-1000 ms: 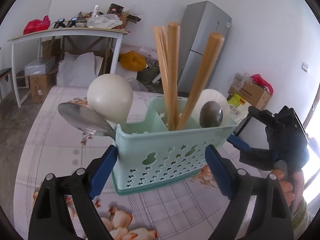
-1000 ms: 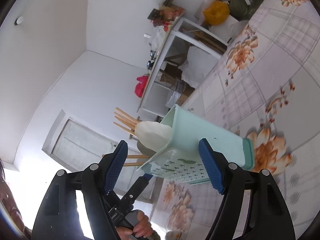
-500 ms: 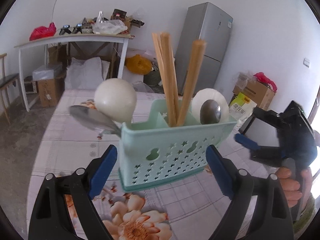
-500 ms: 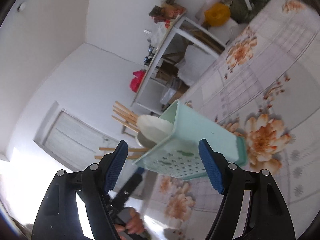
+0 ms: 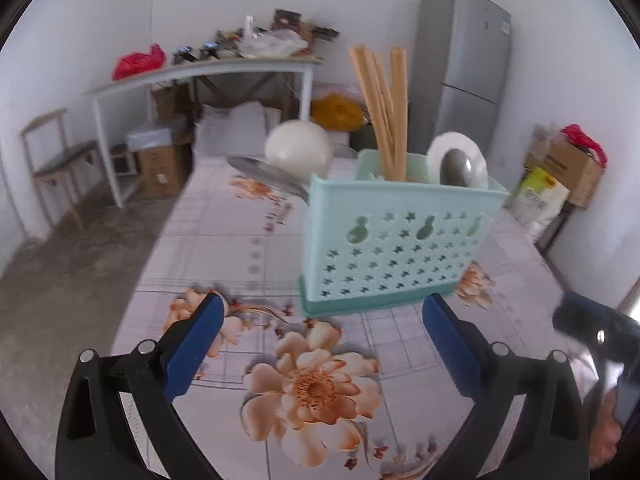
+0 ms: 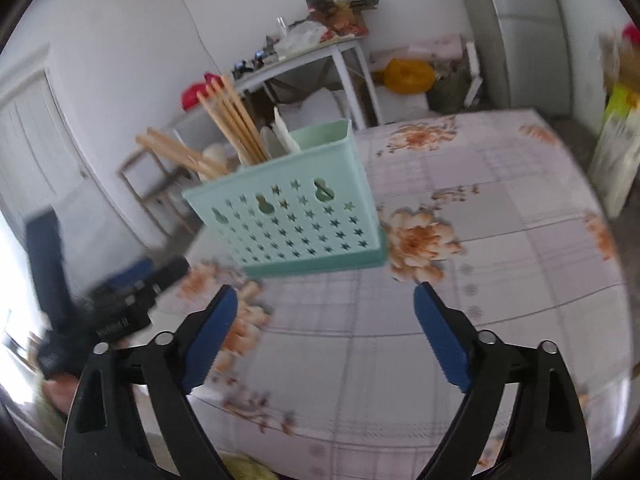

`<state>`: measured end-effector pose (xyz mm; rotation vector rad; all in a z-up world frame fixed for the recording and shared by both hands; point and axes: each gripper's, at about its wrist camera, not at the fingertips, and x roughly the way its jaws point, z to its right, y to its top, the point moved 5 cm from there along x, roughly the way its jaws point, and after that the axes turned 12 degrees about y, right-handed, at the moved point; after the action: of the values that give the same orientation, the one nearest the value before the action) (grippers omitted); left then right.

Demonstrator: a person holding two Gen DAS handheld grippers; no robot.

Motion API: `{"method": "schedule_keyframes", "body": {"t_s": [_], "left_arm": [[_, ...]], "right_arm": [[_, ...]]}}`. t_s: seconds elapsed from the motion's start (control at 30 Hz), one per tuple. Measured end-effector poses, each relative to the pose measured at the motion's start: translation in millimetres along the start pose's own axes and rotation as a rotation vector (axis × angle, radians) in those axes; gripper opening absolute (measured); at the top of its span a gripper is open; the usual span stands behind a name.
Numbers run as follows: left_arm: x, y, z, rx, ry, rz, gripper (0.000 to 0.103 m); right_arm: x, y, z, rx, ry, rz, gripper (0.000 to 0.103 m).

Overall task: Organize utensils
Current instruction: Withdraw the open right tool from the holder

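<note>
A mint-green perforated utensil caddy (image 5: 394, 248) stands upright on the floral tablecloth (image 5: 312, 392); it also shows in the right wrist view (image 6: 296, 216). It holds wooden chopsticks (image 5: 380, 108), white spoons (image 5: 298, 148) and metal spoons (image 5: 460, 166). My left gripper (image 5: 320, 344) is open and empty, just in front of the caddy and apart from it. My right gripper (image 6: 324, 336) is open and empty, also short of the caddy. The right gripper shows at the left wrist view's right edge (image 5: 600, 340); the left one shows at the right wrist view's left (image 6: 120, 304).
A white side table (image 5: 200, 76) with clutter stands at the back, a wooden chair (image 5: 56, 160) at the left, a grey fridge (image 5: 460, 68) at the back right. Boxes and bags (image 5: 560, 172) sit right of the table. Floor lies left of the table edge.
Both grippers have pulled back from the caddy, which was between their open fingers. The caddy now stands level on the cloth. The right wrist view has rotated upright.
</note>
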<state>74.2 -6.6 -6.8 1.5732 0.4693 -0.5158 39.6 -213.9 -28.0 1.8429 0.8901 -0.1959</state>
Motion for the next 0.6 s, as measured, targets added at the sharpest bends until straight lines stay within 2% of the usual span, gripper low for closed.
{"method": "schedule_keyframes", "body": {"t_s": [0.07, 0.3, 0.6], "left_arm": [[-2.9, -0.3, 2.4, 0.008, -0.003, 0.003, 0.097], [-7.8, 2.6, 9.2, 0.041, 0.065, 0.005, 0.097], [-3.1, 11.1, -0.4, 0.000, 0.197, -0.013, 0.097]], "right_arm": [[0.1, -3.5, -3.7, -0.039, -0.056, -0.001, 0.092], [-2.6, 3.3, -1.9, -0.095, -0.213, 0.042, 0.095], [-1.2, 7.4, 5.5, -0.099, -0.331, 0.047, 0.095]]}}
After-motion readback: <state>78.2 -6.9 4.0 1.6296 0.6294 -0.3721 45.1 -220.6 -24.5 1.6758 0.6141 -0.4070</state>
